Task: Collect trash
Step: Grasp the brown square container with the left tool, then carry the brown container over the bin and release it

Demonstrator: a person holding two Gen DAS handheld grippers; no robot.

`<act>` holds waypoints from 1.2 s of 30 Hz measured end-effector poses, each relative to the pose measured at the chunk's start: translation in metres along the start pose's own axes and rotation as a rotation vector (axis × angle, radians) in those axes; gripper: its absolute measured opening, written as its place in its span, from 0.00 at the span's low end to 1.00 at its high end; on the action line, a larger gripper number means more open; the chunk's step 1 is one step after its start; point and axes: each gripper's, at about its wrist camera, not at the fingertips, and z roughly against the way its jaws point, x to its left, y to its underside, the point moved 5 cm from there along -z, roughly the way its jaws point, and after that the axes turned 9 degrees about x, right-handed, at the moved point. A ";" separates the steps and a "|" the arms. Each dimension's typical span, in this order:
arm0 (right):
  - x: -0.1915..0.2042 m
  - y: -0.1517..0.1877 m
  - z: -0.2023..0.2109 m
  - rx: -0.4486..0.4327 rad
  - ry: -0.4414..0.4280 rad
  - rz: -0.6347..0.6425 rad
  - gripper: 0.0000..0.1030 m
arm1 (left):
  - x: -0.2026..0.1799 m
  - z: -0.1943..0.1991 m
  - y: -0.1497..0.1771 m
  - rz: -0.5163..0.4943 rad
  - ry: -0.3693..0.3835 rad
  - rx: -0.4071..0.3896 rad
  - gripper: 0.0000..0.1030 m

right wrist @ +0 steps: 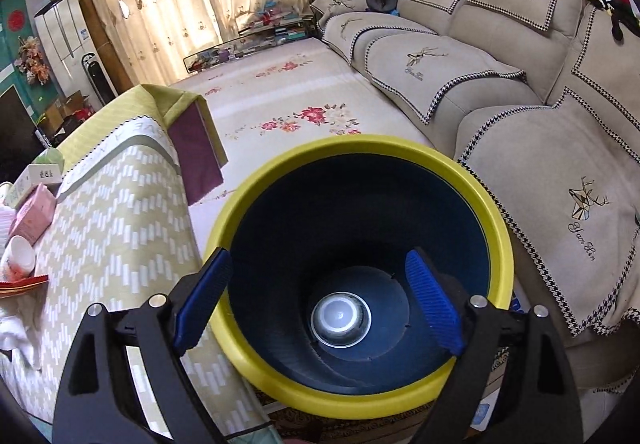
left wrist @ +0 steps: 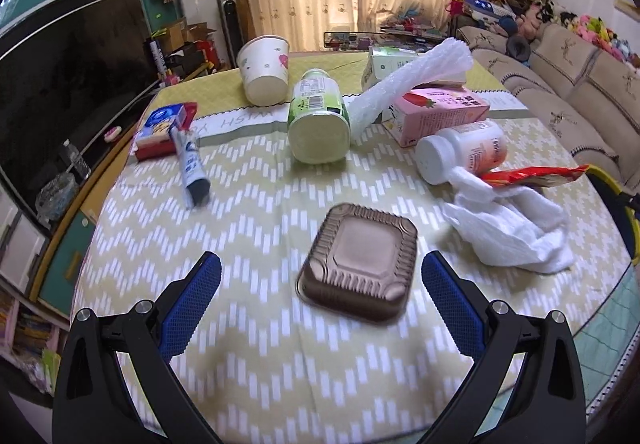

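My left gripper [left wrist: 320,276] is open above the table, its blue fingers on either side of an upturned brown plastic tray [left wrist: 360,264]. Beyond it lie a green-and-white bottle [left wrist: 318,120], a paper cup [left wrist: 266,70], a pink carton [left wrist: 436,114], a white pill bottle [left wrist: 460,152], a red wrapper [left wrist: 532,176], crumpled white tissue [left wrist: 508,228], a foam sleeve [left wrist: 412,80] and a toothpaste tube [left wrist: 192,168]. My right gripper [right wrist: 320,300] is open and empty over a dark trash bin with a yellow rim [right wrist: 500,232]. A white container [right wrist: 340,318] lies at the bin's bottom.
The table has a green zigzag cloth [left wrist: 240,228]. A blue-and-red box [left wrist: 164,128] lies at its left edge. A beige sofa [right wrist: 500,84] stands right of the bin, with a floral rug [right wrist: 304,116] between. A television and cabinet [left wrist: 60,92] are to the left.
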 end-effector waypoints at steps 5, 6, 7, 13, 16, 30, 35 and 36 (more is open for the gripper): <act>0.003 0.001 0.001 0.004 -0.010 0.005 0.83 | 0.001 -0.024 -0.010 -0.023 0.043 0.047 0.96; 0.003 0.002 0.001 0.007 -0.014 0.004 0.83 | 0.000 -0.028 -0.011 -0.028 0.044 0.055 0.96; 0.003 0.002 0.001 0.008 -0.015 0.003 0.83 | -0.001 -0.031 -0.012 -0.038 0.045 0.059 0.95; 0.004 0.004 -0.001 0.019 -0.019 0.003 0.83 | -0.008 -0.045 -0.015 -0.063 0.075 0.088 0.69; 0.005 0.005 -0.001 0.020 -0.027 0.002 0.83 | -0.010 -0.043 -0.017 -0.054 0.096 0.078 0.63; -0.019 0.013 0.037 -0.046 -0.018 -0.032 0.83 | -0.079 0.067 -0.037 -0.191 0.233 -0.073 0.63; -0.039 0.016 0.056 -0.091 0.016 -0.048 0.84 | -0.155 0.088 -0.043 -0.281 0.364 -0.086 0.63; -0.045 0.017 0.061 -0.101 0.023 -0.056 0.85 | -0.173 0.088 -0.045 -0.307 0.389 -0.079 0.63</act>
